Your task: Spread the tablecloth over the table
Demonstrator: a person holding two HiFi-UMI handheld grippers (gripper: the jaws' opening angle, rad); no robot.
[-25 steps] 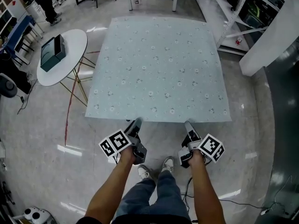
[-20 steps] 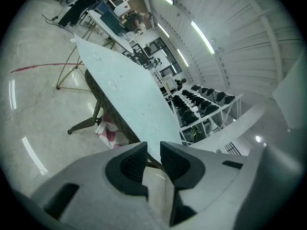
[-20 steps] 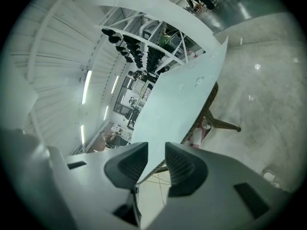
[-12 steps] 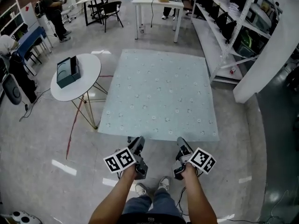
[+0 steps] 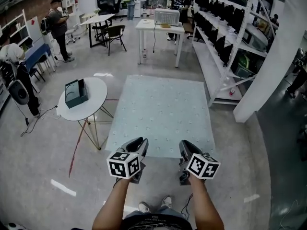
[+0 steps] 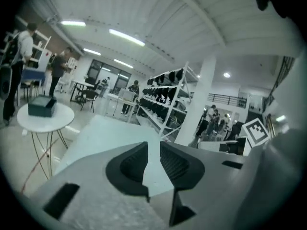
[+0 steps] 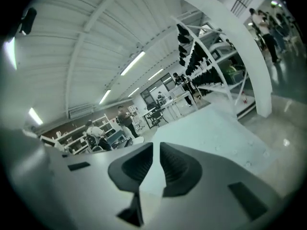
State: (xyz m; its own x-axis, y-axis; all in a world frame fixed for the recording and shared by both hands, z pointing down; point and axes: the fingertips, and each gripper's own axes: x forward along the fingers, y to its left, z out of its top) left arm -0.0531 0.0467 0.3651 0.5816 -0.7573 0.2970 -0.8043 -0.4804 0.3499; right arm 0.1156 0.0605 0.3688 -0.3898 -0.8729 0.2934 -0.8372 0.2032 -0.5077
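Left tongs (image 6: 153, 150) barely apart, right tongs (image 7: 156, 150) just closing, both empty, whole tablecloth (image 5: 163, 111) only in head view

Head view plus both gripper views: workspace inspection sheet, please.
Surface: covered edge to edge by the tablecloth.
Job's things: tablecloth lies flat, pale with a small print, no folds seen.
Clutter: round side table at left, with a dark box on it.
Grippers: left gripper has its jaws a narrow gap apart, nothing between; right gripper has jaws that have just been closing, narrow gap, nothing between.
Cables: cable on the floor left of the side table.
Surroundings: shelving rack at right, white desk behind, people standing.
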